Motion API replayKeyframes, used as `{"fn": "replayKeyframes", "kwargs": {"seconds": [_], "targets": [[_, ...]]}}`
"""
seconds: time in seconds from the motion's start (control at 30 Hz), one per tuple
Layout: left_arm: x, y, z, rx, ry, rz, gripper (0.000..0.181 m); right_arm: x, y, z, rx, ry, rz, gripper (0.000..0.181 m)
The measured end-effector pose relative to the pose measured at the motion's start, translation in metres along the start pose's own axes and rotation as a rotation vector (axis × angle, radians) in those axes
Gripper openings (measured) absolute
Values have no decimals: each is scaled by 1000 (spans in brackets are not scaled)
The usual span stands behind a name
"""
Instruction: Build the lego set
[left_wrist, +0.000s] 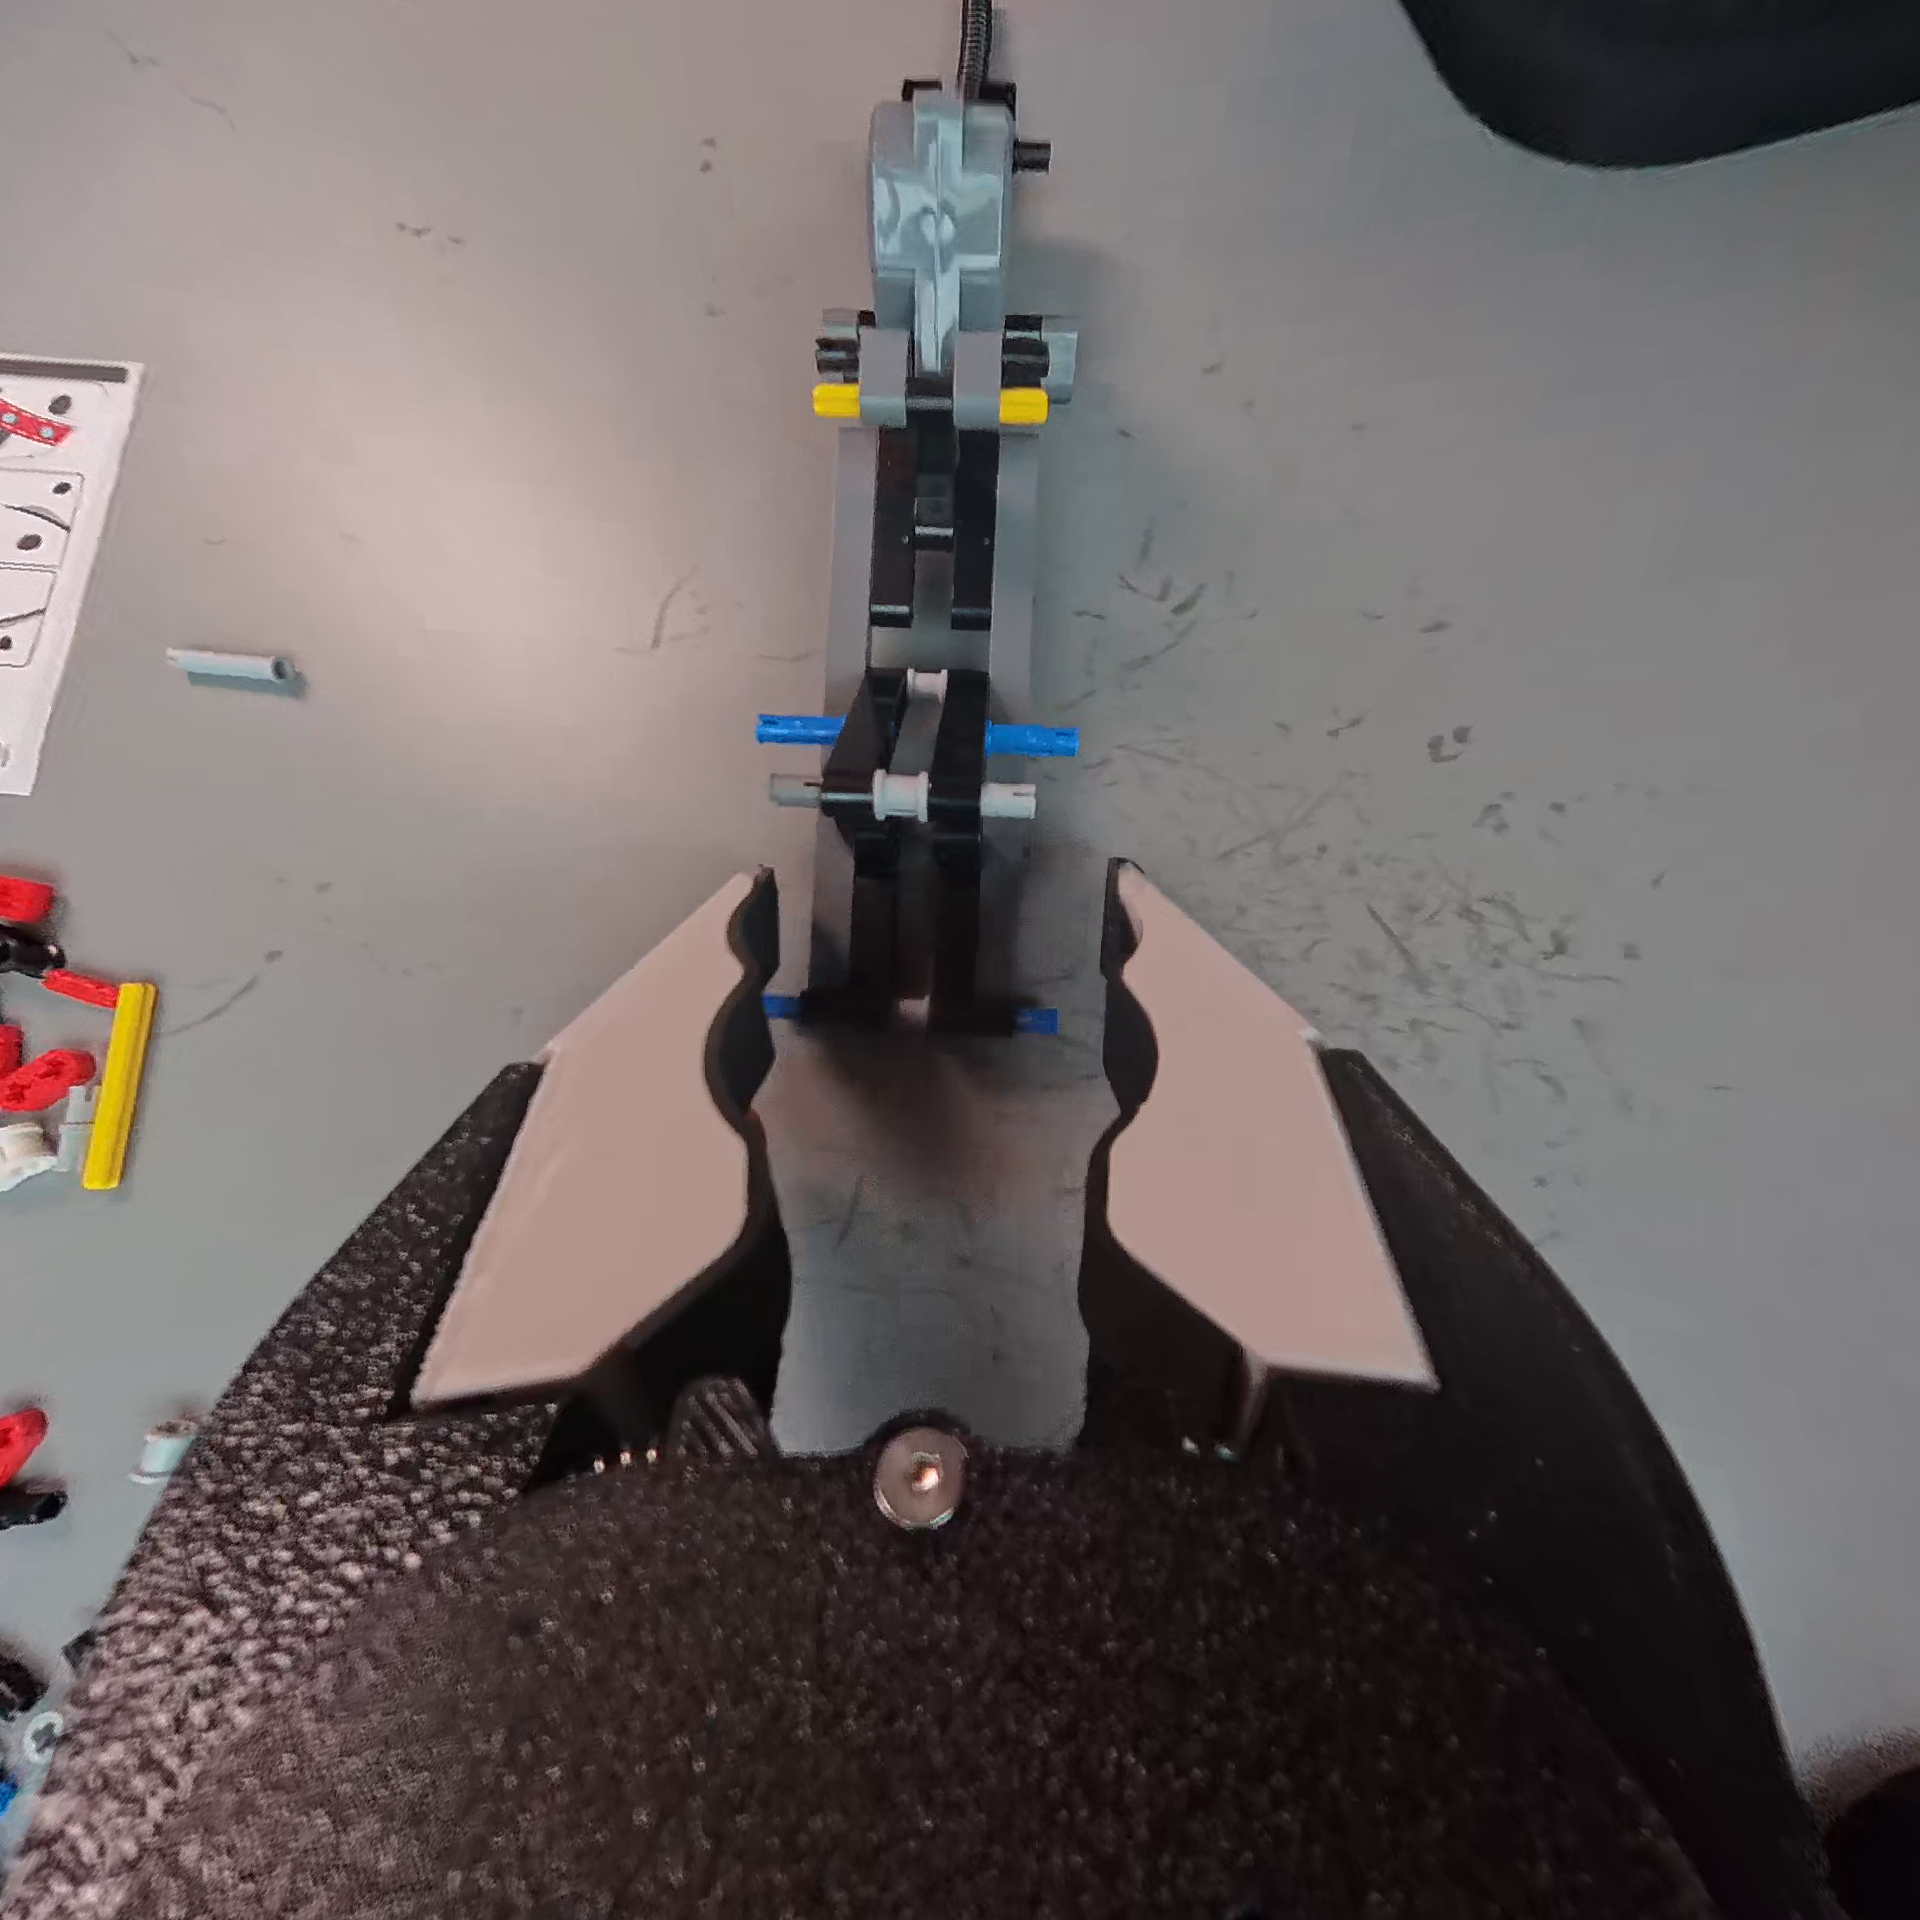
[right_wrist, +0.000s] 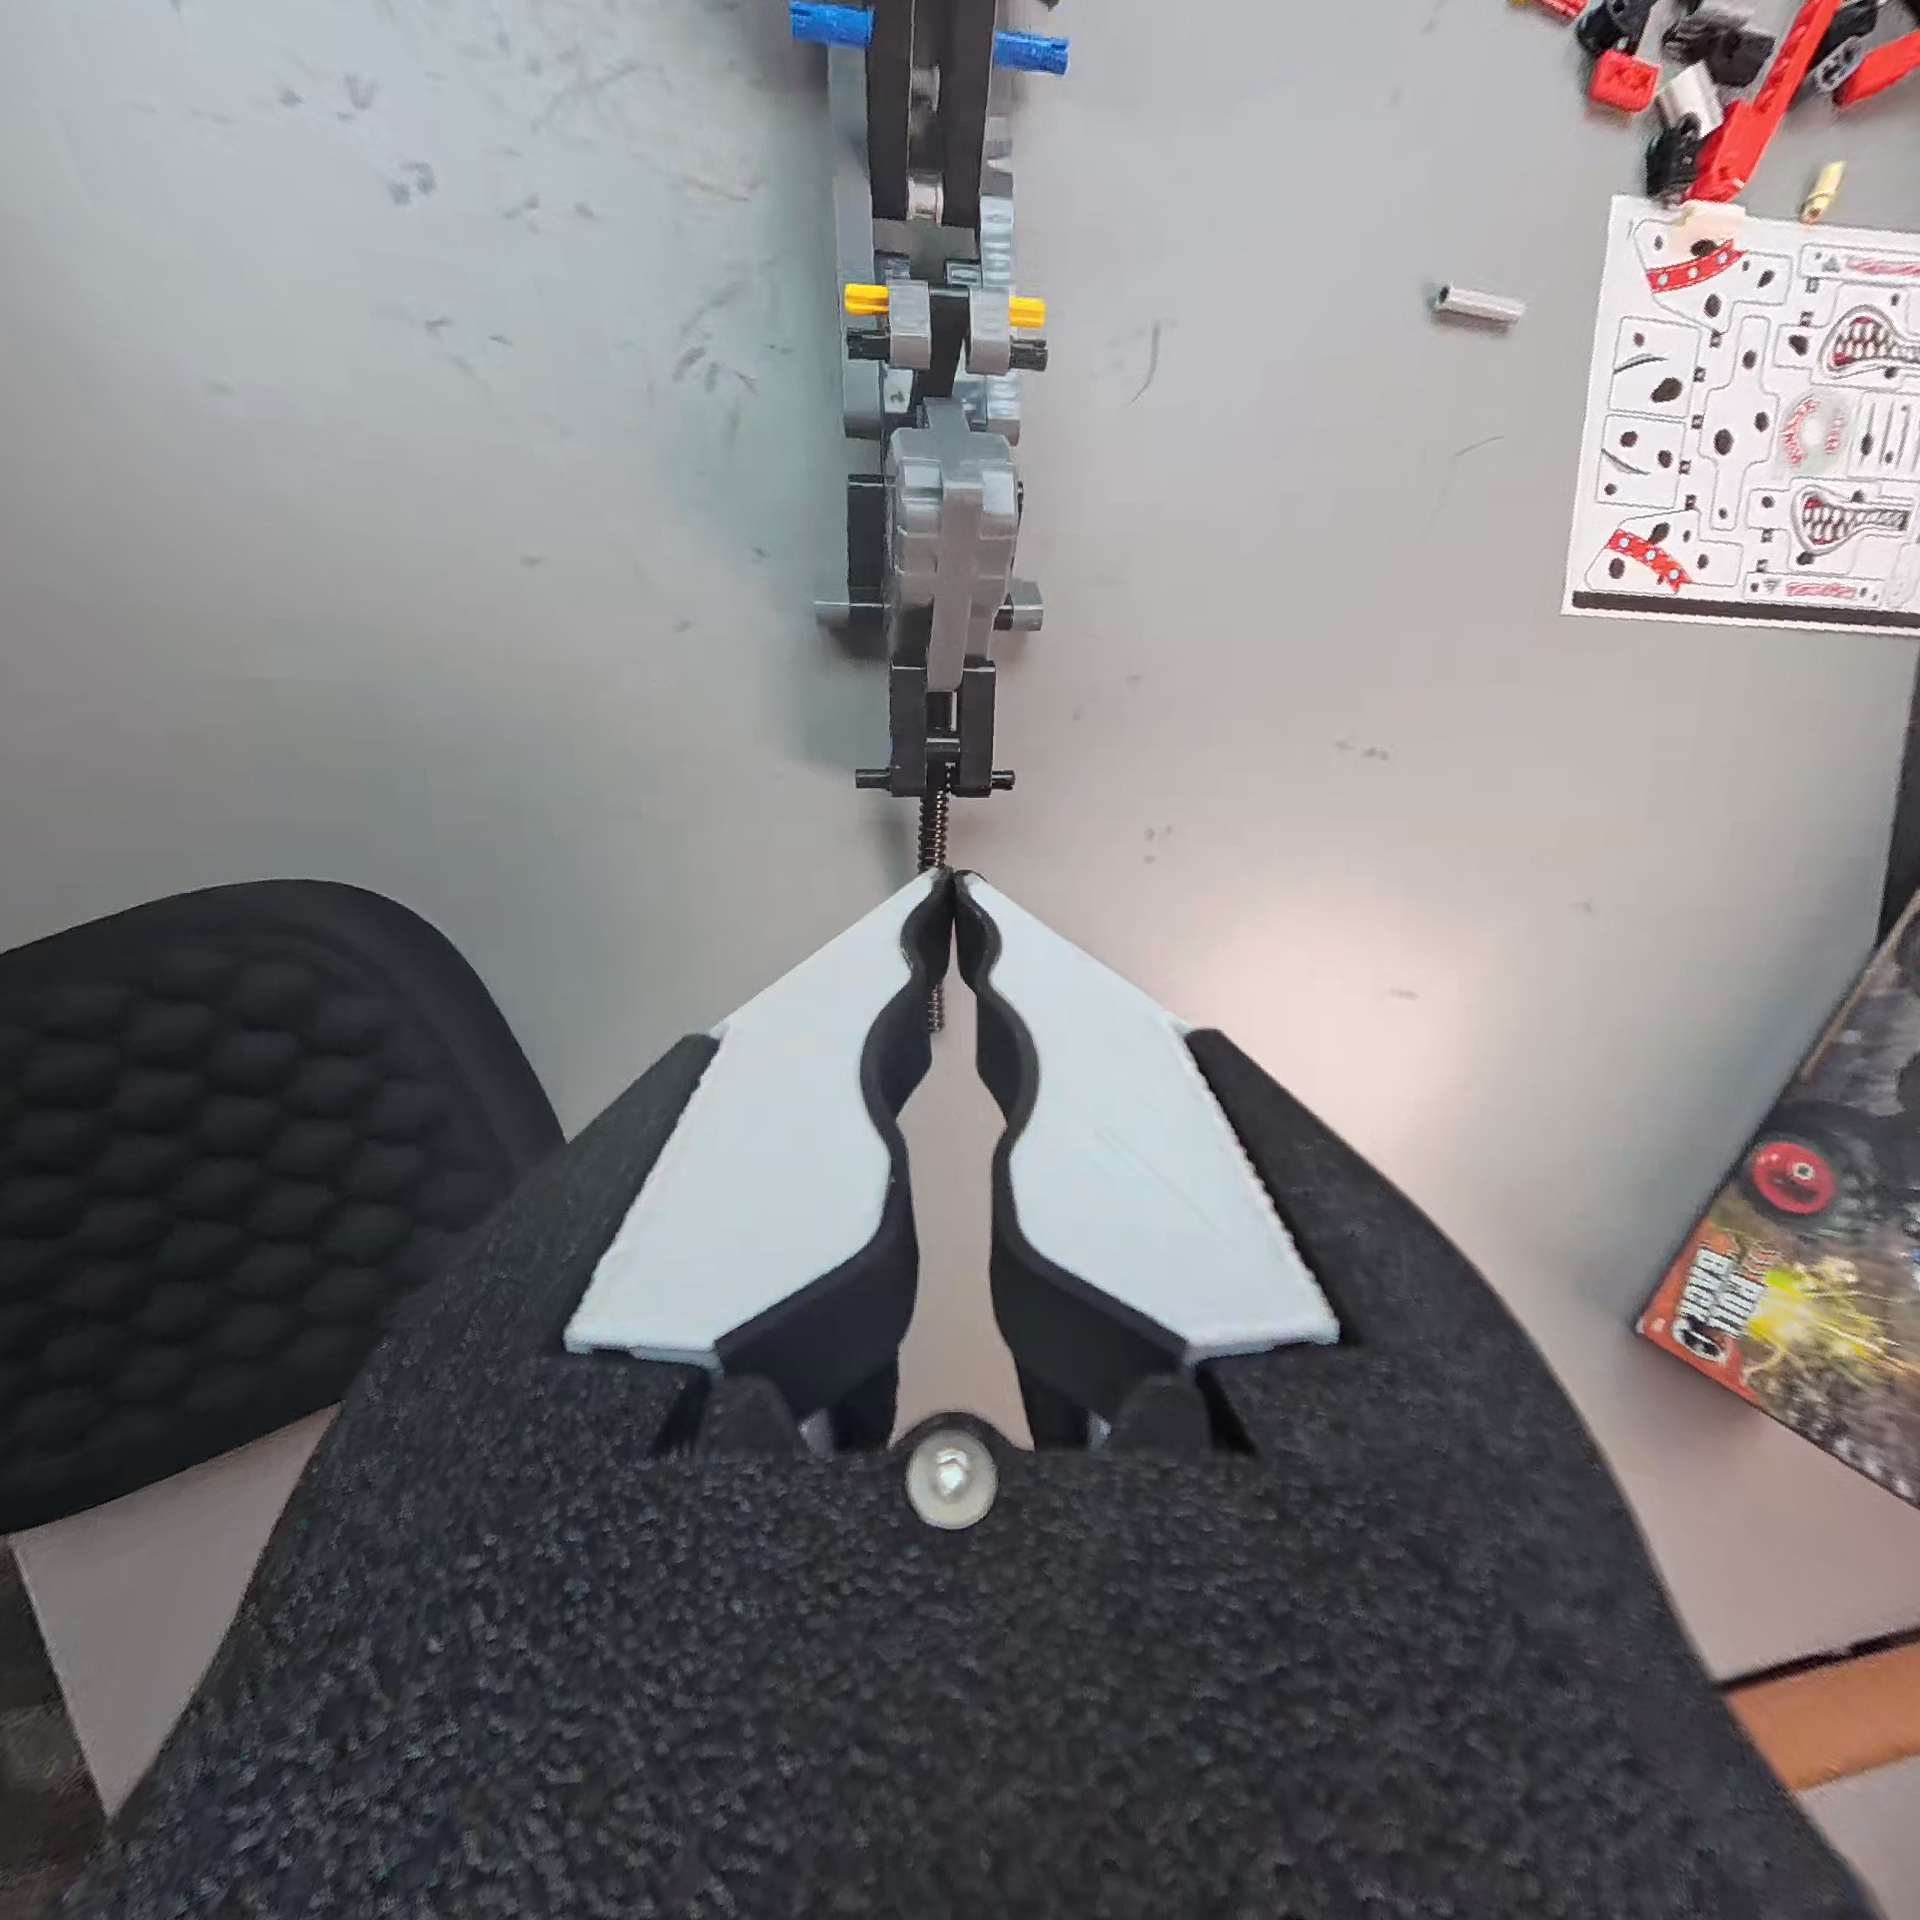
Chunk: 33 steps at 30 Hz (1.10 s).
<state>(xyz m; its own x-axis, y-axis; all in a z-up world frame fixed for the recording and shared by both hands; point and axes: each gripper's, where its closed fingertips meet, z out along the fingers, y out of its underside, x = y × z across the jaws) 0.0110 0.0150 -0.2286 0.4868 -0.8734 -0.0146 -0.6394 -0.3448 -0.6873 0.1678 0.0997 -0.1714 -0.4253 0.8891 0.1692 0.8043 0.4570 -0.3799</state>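
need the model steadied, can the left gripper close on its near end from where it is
Probably yes: the left gripper is open, its fingertips either side of the lego assembly near end, with nothing between them.

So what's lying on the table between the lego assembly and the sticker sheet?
Only a small grey tube piece, lying alone on bare table between the lego assembly and the sticker sheet; the right wrist view shows it clearly.

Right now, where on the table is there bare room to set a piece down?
Bare table lies right of the lego assembly in the left wrist view. A smaller patch sits between the assembly and the sticker sheet, holding only a grey tube. It is crowded at the loose parts pile.
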Motion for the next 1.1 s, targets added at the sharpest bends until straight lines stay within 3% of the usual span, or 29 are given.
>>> {"fn": "replayKeyframes", "kwargs": {"seconds": [0.07,0.13,0.23,0.27,0.37,0.53,0.6,0.63,0.73,0.83,1.1], "targets": [[-2,-12,-12,61,-3,-23,66,5,2,6,-28,18,-8,0],[-6,-27,-26,130,-23,-44,65,2,9,23,-38,-5,18,28],[-4,-53,-32,190,-45,-28,61,-7,20,50,-34,-65,84,45],[0,-61,-28,190,-44,-15,61,-7,22,58,-19,-73,99,44],[8,-81,-2,131,-42,43,59,-5,13,60,74,-90,130,7],[8,-101,44,35,-19,85,55,-10,3,47,22,-89,24,7],[6,-101,52,12,-16,81,38,-10,-5,38,-4,-62,-40,7],[7,-100,54,3,-17,85,30,-11,-11,33,-9,-58,-68,7],[13,-97,55,3,-23,114,29,-16,-33,22,-4,-68,-123,7],[14,-96,55,1,-60,134,29,-15,-46,25,-23,-61,-168,6],[13,-95,53,37,-91,137,30,-18,-74,37,98,-72,-146,6]]}}
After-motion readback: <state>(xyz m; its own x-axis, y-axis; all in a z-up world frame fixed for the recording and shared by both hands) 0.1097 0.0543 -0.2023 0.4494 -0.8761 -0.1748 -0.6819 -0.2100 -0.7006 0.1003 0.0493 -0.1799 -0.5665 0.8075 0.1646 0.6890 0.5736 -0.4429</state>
